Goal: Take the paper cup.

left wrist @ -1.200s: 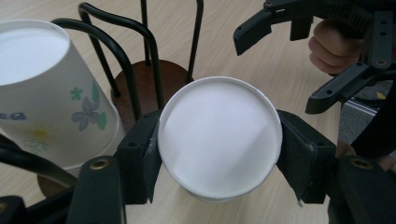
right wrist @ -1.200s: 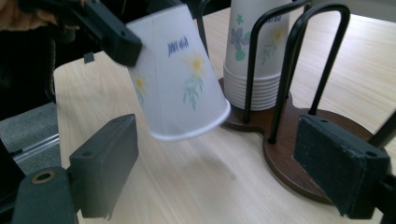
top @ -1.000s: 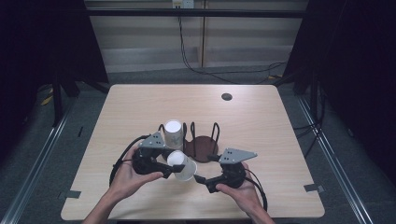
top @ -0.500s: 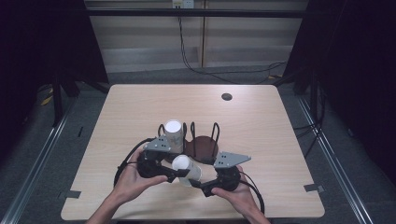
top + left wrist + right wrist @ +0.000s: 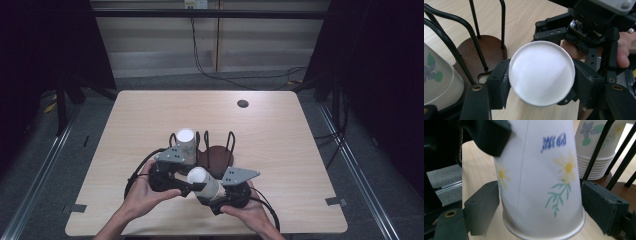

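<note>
So the left gripper point(image 5: 541, 82) is clamped on an upside-down paper cup point(image 5: 541, 72), held over the table point(image 5: 300, 150) just in front of the cup rack point(image 5: 215, 155). The right gripper point(image 5: 540, 212) has just been closing, jaws either side of the rim, pads not pressing.

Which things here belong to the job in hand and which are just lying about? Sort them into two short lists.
In the job:
- paper cup, clamped by the left gripper
- right gripper, jaws just closing around the cup's rim end, pads not pressing yet
- wire cup rack
- stack of cups in the rack

Lying about:
- small dark round thing near the table's far edge
</note>
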Action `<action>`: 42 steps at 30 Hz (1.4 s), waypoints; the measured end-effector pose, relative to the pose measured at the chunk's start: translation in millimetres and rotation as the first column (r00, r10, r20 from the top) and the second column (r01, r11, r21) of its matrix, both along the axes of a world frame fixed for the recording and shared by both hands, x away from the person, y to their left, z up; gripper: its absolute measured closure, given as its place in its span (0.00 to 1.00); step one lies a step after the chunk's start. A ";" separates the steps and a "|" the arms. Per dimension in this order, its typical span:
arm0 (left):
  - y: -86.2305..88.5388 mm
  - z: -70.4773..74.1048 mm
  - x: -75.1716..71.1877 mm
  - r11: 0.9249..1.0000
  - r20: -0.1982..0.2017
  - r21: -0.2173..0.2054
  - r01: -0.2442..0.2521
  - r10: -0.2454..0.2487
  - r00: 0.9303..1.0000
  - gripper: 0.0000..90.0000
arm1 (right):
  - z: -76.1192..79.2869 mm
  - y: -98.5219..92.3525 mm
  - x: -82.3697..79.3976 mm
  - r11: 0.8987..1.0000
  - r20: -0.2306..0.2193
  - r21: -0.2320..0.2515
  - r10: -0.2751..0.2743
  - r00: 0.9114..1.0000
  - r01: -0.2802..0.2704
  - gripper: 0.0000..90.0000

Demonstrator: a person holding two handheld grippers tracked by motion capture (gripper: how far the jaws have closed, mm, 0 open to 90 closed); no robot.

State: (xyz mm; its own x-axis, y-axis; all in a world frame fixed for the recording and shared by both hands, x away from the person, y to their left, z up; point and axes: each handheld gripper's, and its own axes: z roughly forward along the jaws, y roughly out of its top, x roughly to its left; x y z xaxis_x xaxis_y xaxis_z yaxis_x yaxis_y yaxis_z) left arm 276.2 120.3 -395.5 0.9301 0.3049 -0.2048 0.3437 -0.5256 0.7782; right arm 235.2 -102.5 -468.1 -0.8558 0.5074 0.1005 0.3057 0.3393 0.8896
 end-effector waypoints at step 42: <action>15.8 -1.4 4.1 1.000 0.038 -0.020 0.020 -0.019 0.999 0.26 | 8.2 -22.6 7.5 0.999 -0.089 -0.048 -0.012 0.996 0.008 0.29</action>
State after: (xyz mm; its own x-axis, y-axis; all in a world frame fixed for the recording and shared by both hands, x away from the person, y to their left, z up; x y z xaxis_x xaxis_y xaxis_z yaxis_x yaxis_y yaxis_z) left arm 280.3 136.0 -397.0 0.9432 0.2823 -0.1752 0.3032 -0.5156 0.8014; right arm 242.7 -125.1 -459.9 -0.8395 0.5218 0.1517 0.3867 0.3775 0.8414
